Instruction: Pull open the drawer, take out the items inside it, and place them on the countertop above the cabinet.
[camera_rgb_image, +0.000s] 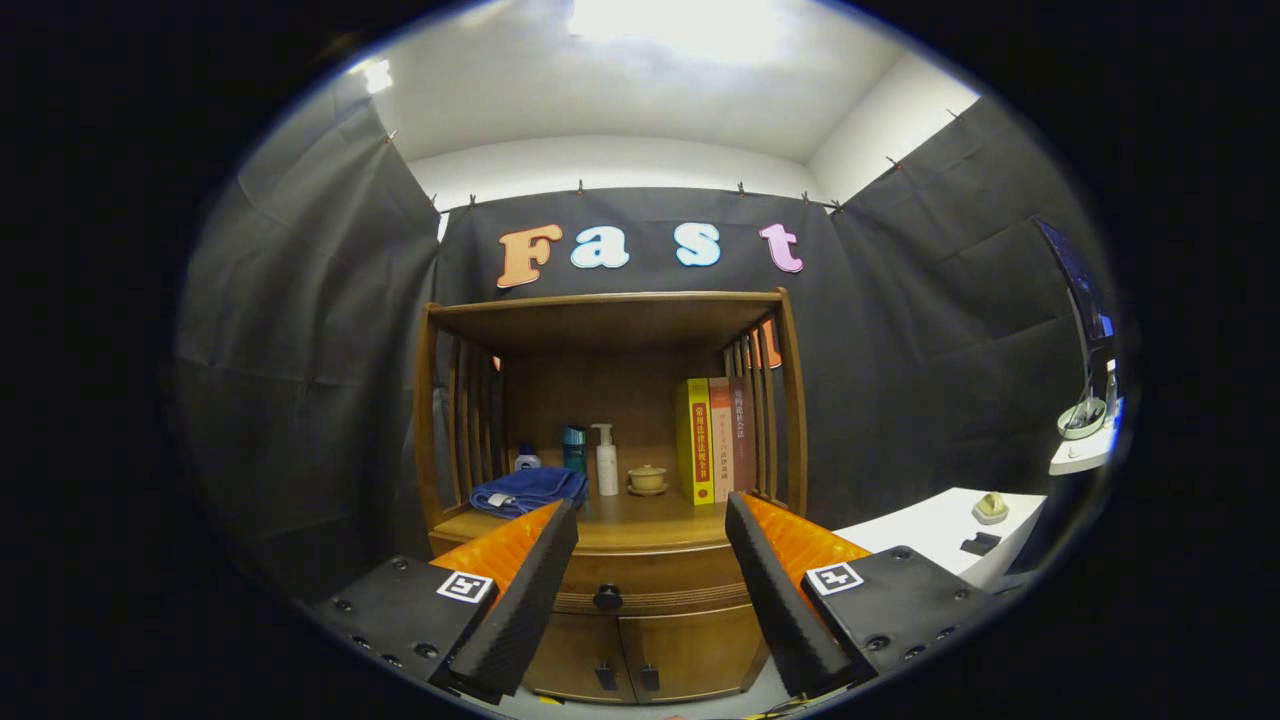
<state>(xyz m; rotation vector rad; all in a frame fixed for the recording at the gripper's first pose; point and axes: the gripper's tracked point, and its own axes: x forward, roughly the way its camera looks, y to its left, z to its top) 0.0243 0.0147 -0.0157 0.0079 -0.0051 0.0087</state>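
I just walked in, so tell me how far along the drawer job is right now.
Nothing looks done yet: the drawer is closed. In hand: the tongs are open and empty, with the drawer's knob between the fingers, farther ahead. Left: pull it open, lift out what's inside, and set it on the countertop.

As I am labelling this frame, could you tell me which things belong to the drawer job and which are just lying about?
Job:
- drawer, shut
- its knob, between the fingers
- countertop
- gripper, open, holding nothing

Lying about:
- blue towel
- pump bottle
- books
- small lidded pot
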